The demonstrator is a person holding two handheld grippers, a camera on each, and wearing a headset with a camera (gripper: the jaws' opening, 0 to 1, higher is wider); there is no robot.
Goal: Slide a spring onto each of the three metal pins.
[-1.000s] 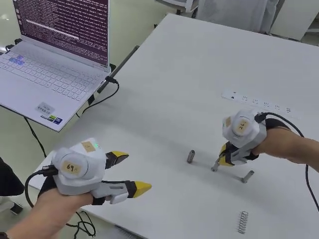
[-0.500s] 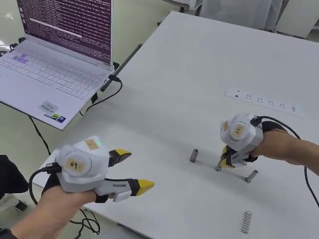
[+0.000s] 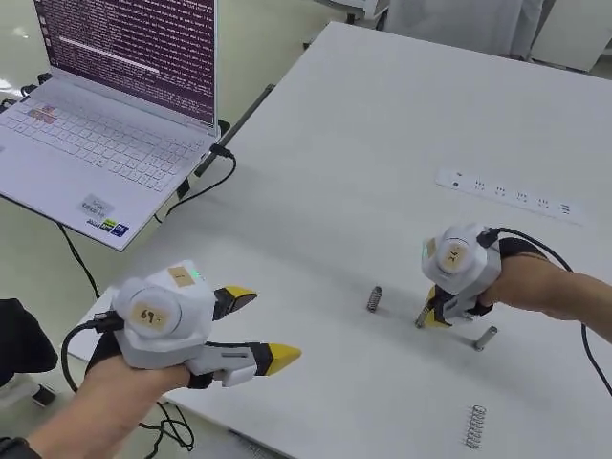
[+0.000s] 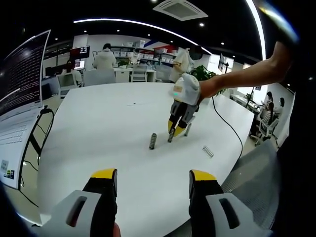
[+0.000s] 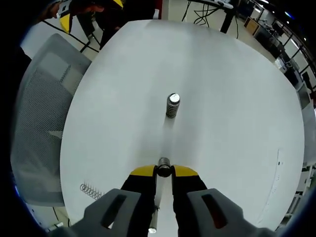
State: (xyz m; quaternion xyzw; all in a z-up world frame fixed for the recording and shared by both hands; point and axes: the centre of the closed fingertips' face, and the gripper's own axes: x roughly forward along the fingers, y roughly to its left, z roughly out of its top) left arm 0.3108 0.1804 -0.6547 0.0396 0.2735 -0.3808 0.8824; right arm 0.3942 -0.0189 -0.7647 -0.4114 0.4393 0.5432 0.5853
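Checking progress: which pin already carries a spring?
The free-standing pin beside the right gripper, coil around it; the gripped pin and the lying pin look bare.

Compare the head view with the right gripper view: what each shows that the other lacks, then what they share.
Head view adds the open laptop. Right gripper view adds a mesh chair back. Shared: the white table, the right hand-held gripper shut on a pin, an upright spring-covered pin, a loose spring.

Left hand-held gripper level, jaws wide apart; right hand-held gripper nose-down, jaws close together.
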